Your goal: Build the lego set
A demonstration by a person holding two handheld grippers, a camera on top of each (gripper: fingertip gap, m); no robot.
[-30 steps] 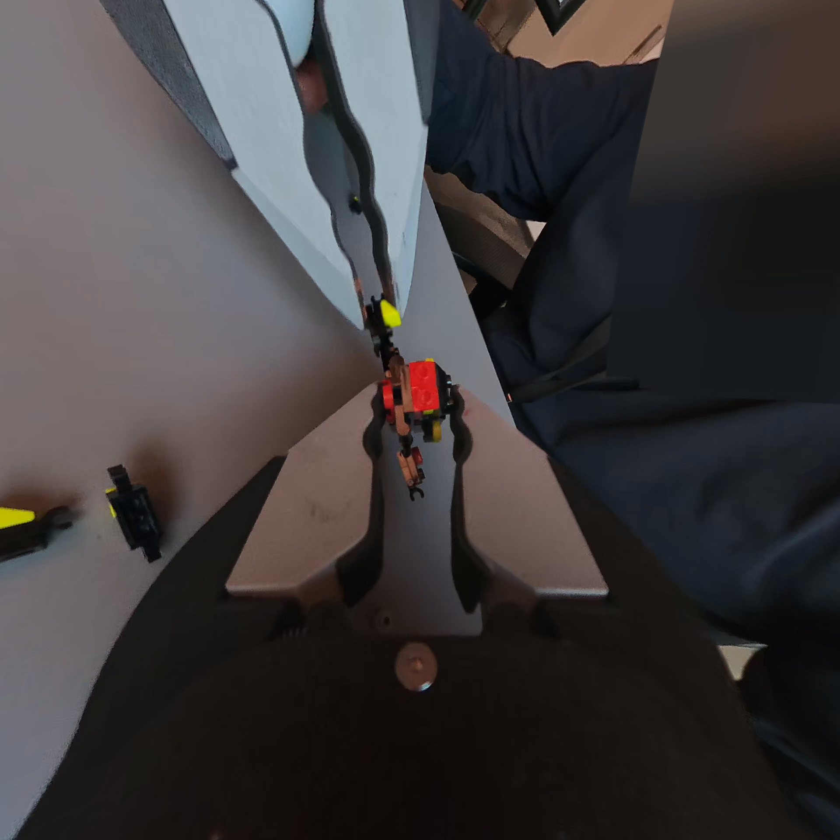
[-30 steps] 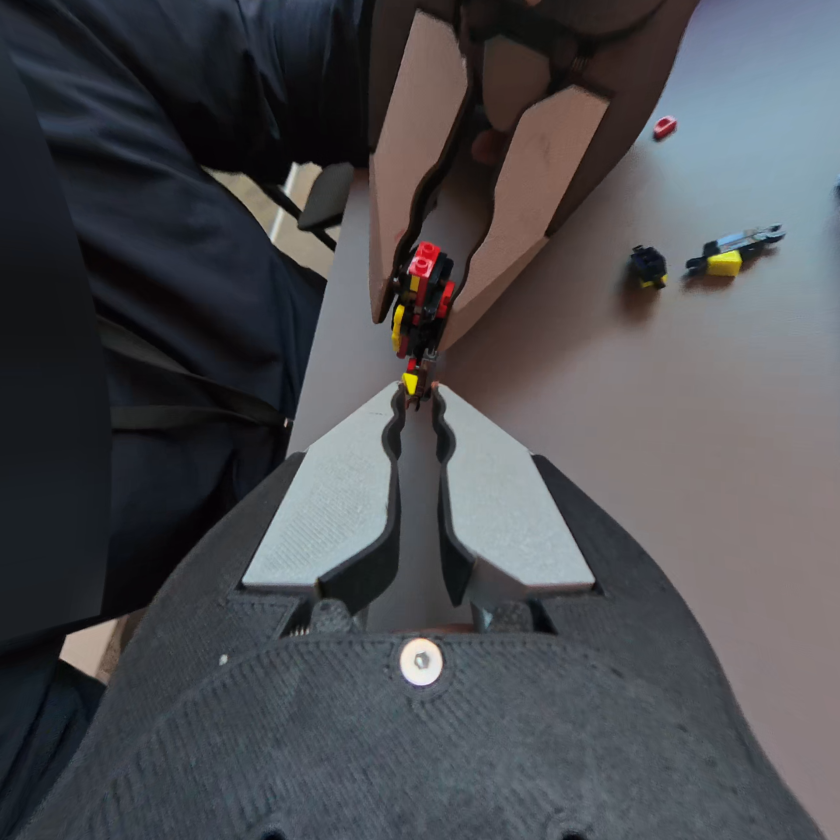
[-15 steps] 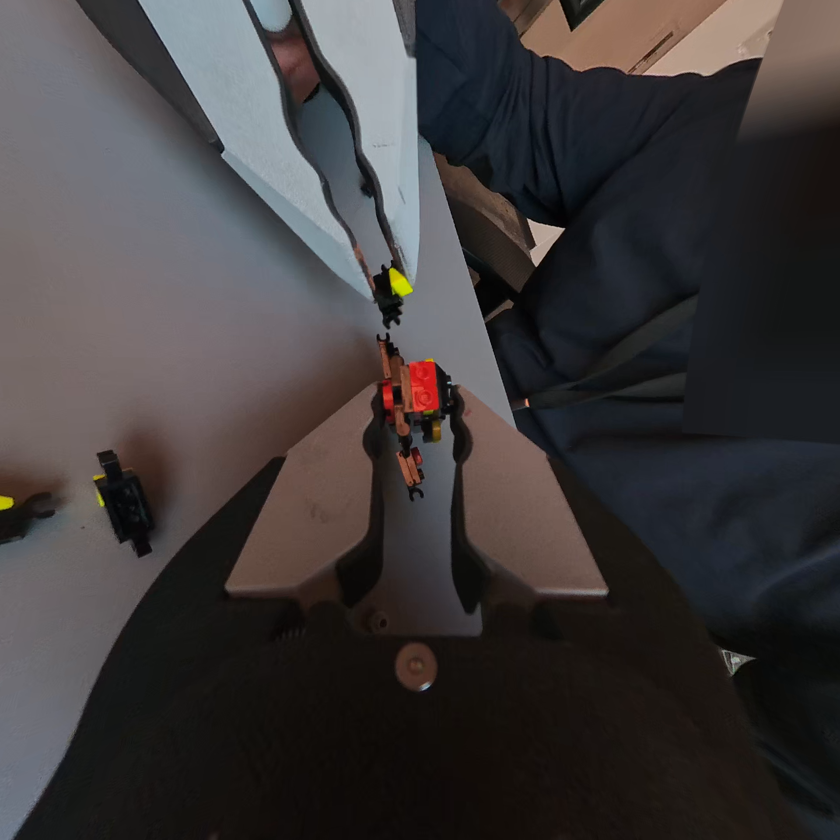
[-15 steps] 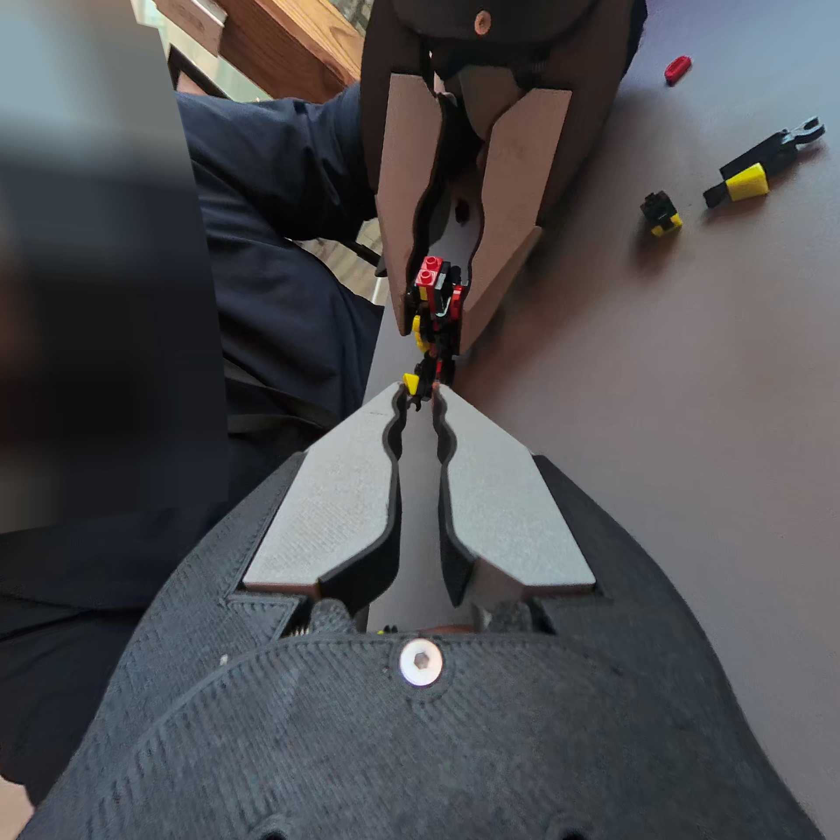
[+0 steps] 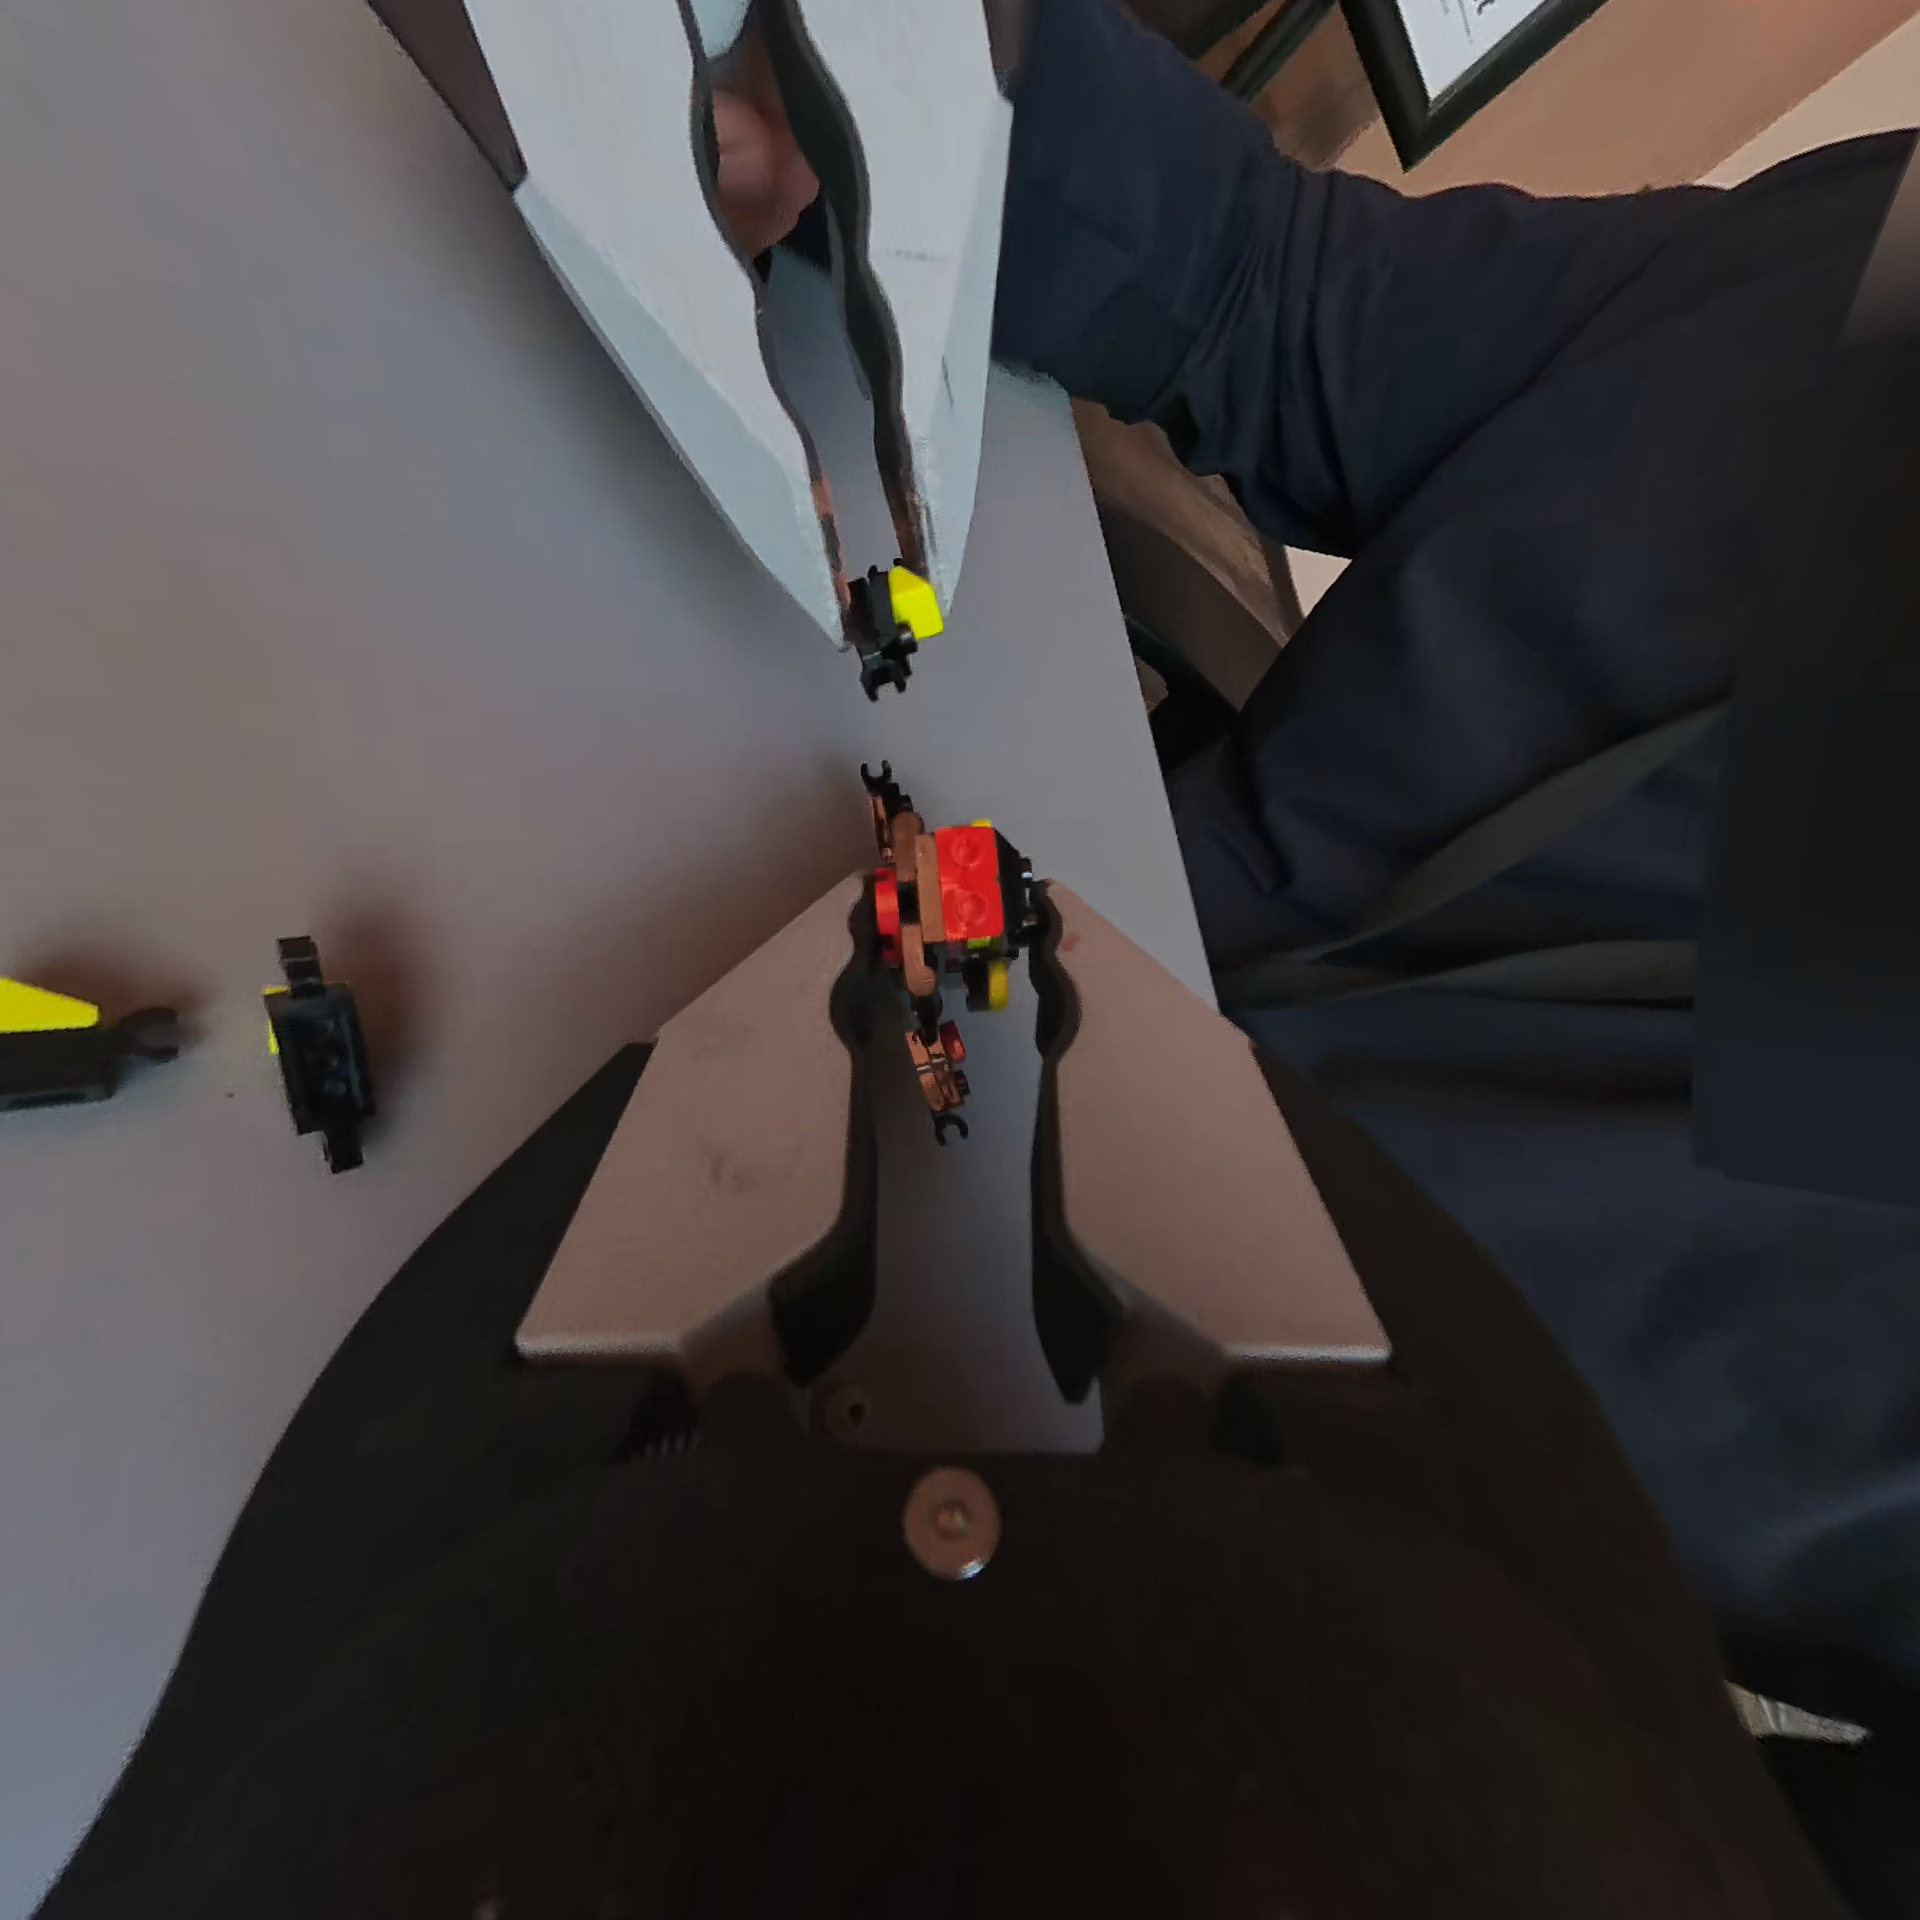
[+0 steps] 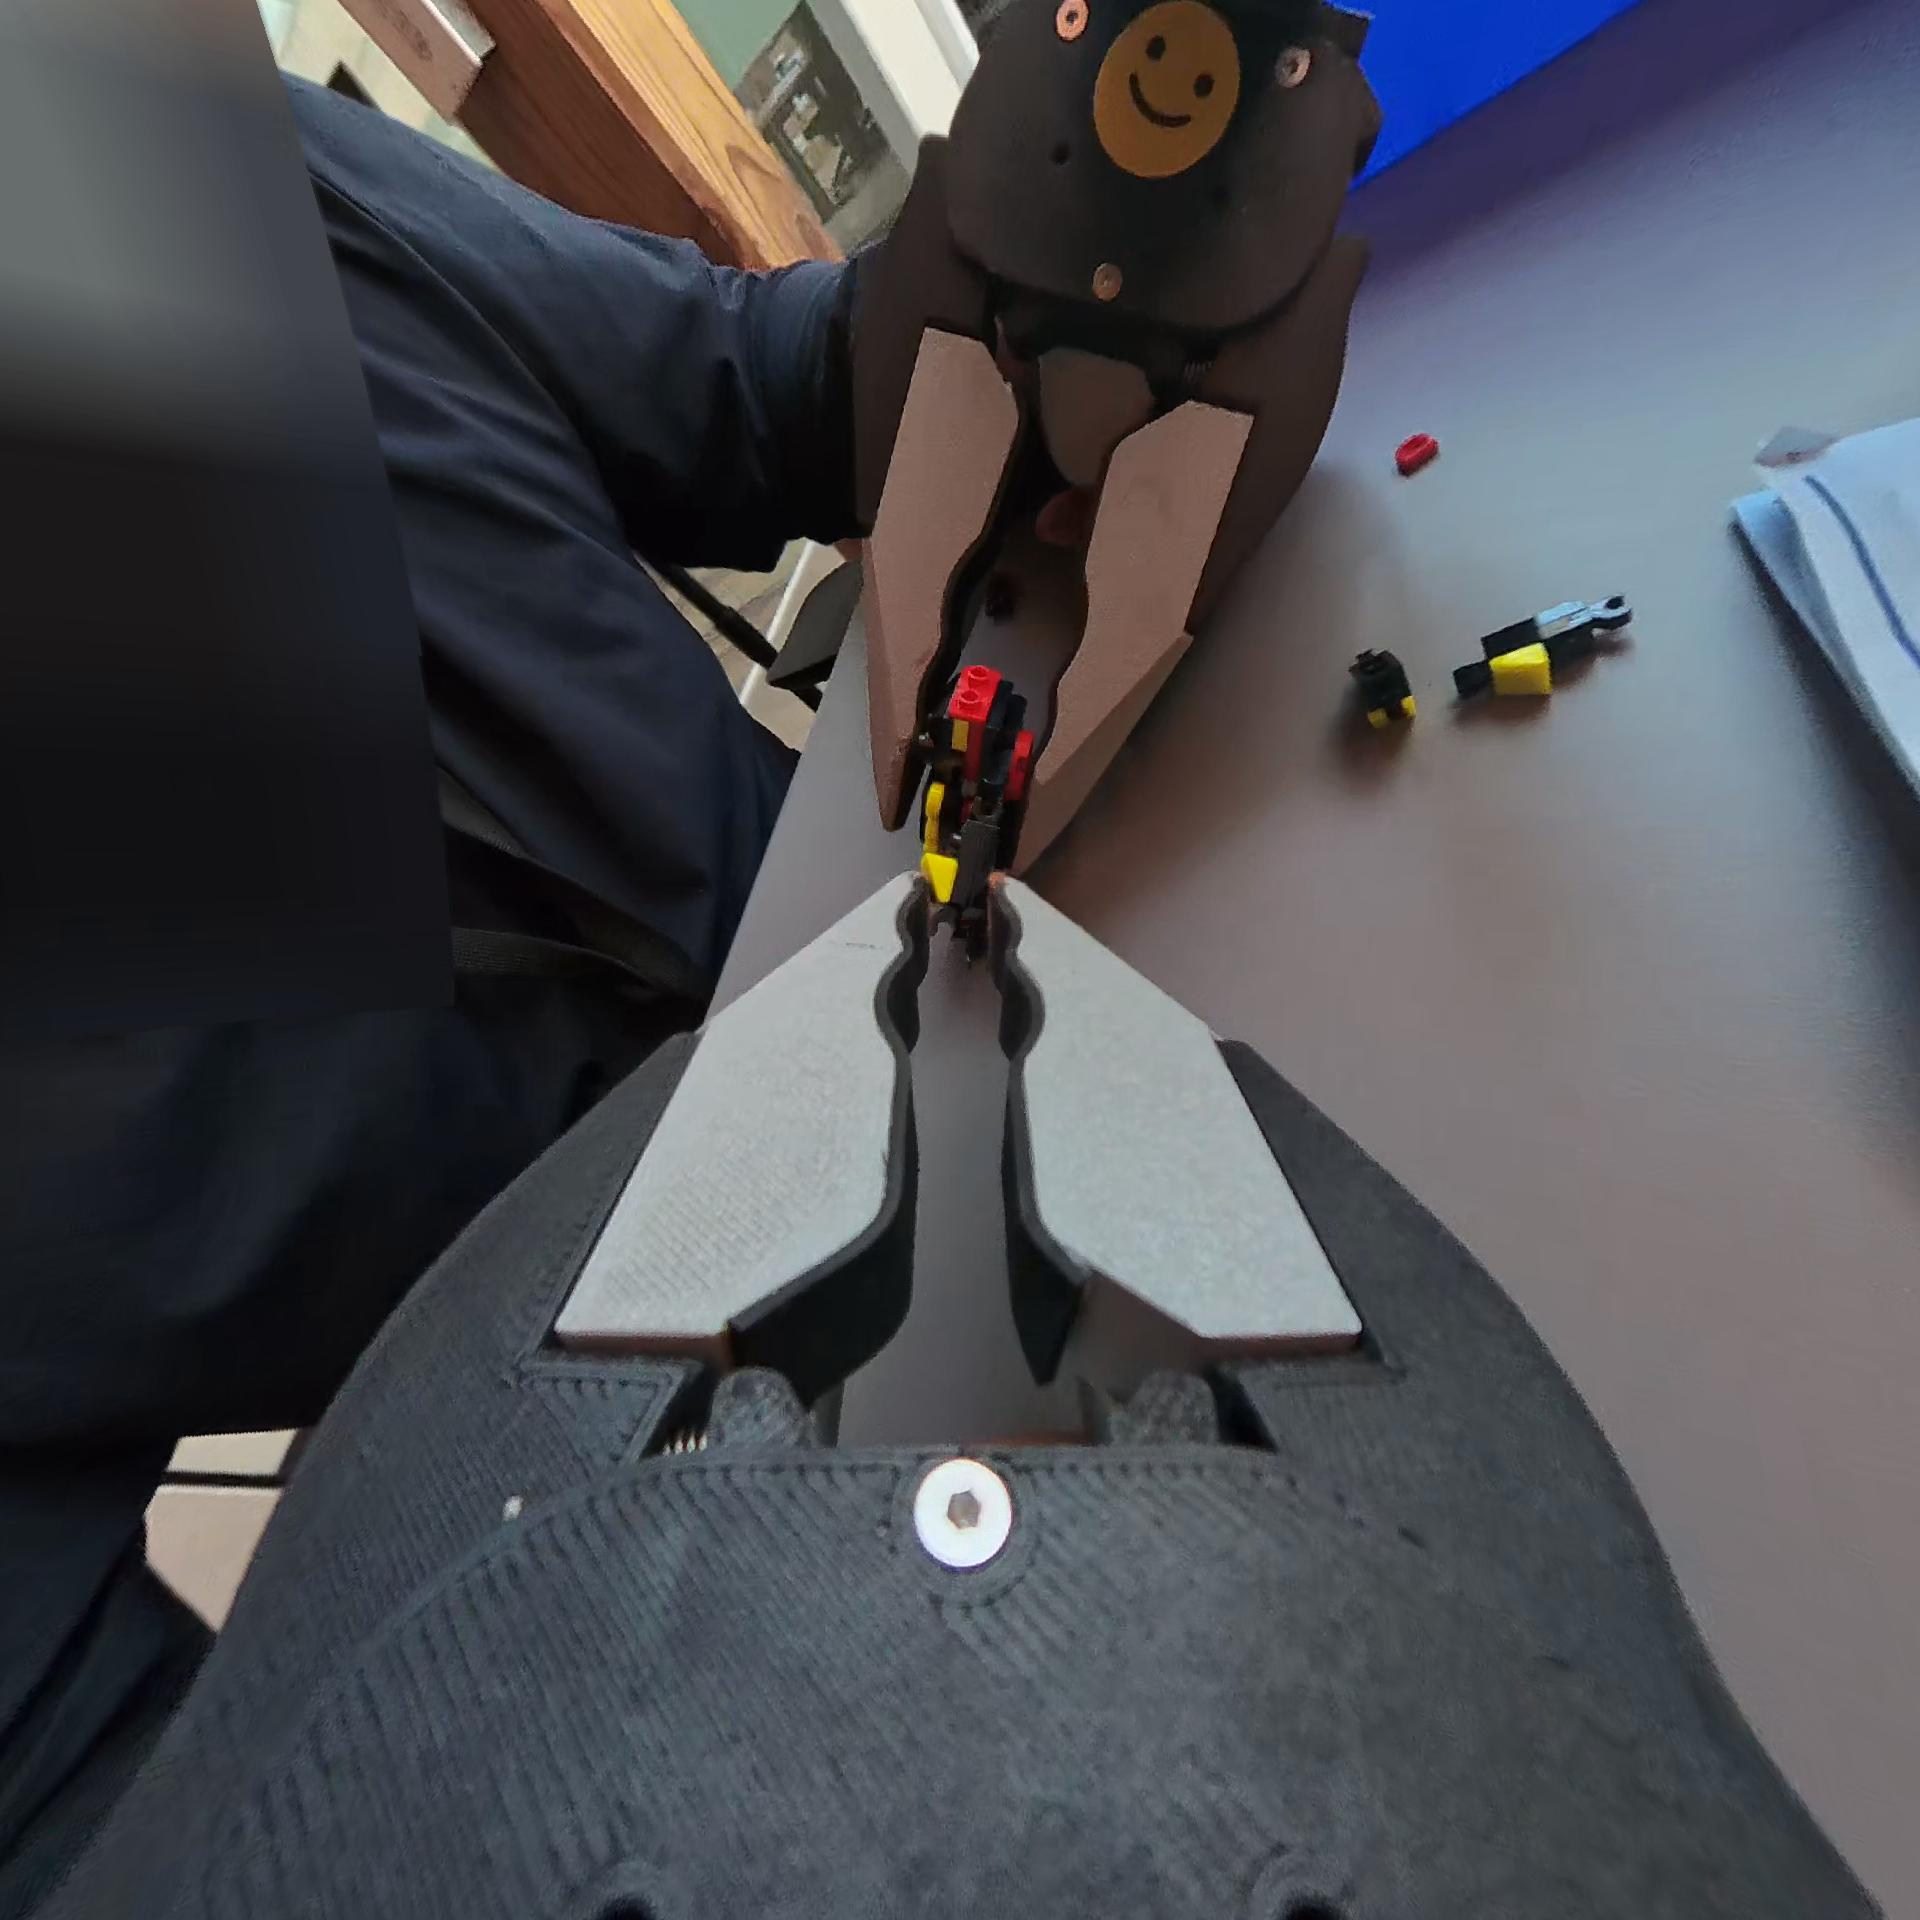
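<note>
Left wrist view: red-black-yellow lego model (image 5: 956, 914) clamped in left tool (image 5: 948, 925).

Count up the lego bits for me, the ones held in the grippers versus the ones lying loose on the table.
Held in grippers: 2 (red and black assembly, black and yellow piece)
Loose on table: 3 (black and yellow block, black and yellow bar, red piece)
Total: 5

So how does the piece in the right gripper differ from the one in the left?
The black-and-yellow piece in the right gripper is small and two-coloured; the red assembly in the left gripper is larger, with red, black, yellow and brown parts. Both are pinched at the fingertips, held above the table, with a visible gap between them.
</note>
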